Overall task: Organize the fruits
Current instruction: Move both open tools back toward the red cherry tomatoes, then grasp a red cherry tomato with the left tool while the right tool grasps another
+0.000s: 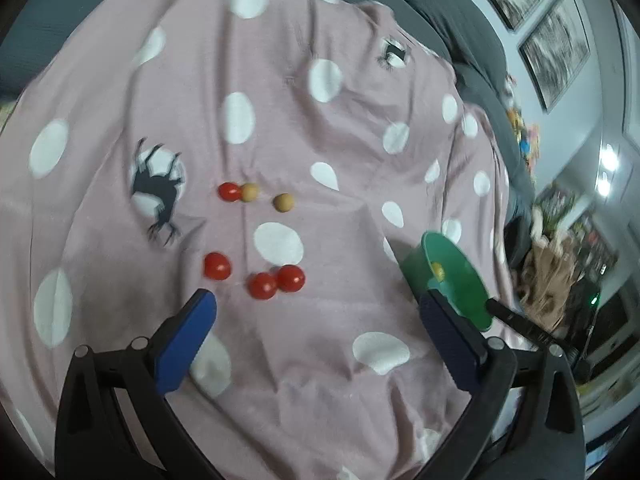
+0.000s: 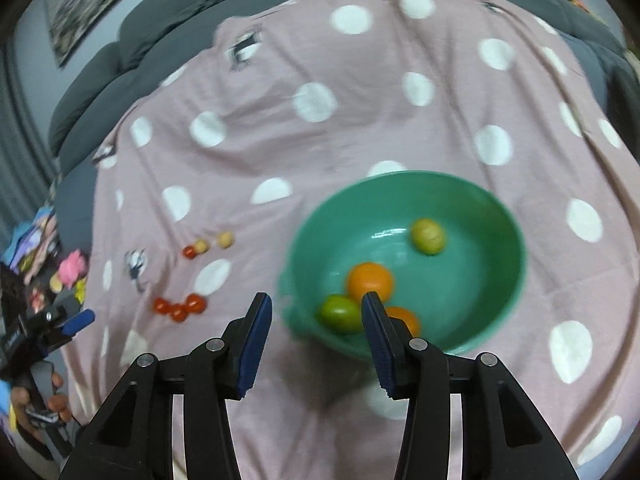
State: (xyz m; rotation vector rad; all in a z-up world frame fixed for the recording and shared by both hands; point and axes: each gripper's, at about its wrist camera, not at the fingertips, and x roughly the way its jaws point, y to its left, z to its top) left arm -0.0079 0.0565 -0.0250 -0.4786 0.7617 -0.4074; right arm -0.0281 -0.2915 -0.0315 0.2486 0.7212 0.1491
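A green bowl (image 2: 492,216) stands on a pink dotted blanket (image 2: 360,92) and holds two oranges (image 2: 369,280), a green fruit (image 2: 339,313) and a yellowish fruit (image 2: 428,236). Cherry tomatoes (image 1: 262,285) and two tan round fruits (image 1: 283,202) lie loose on the blanket left of the bowl. My left gripper (image 1: 320,308) is open and empty, just short of the nearest tomatoes; it also shows at the left edge of the right wrist view (image 2: 76,322). My right gripper (image 2: 316,312) is open and empty above the bowl's near rim. The bowl also shows in the left wrist view (image 1: 464,280).
A grey sofa (image 2: 132,48) lies under the blanket. Framed pictures (image 1: 556,44) hang on the wall. Colourful toys (image 2: 60,268) sit at the left edge of the right wrist view. Cluttered shelves (image 1: 576,240) stand to the right.
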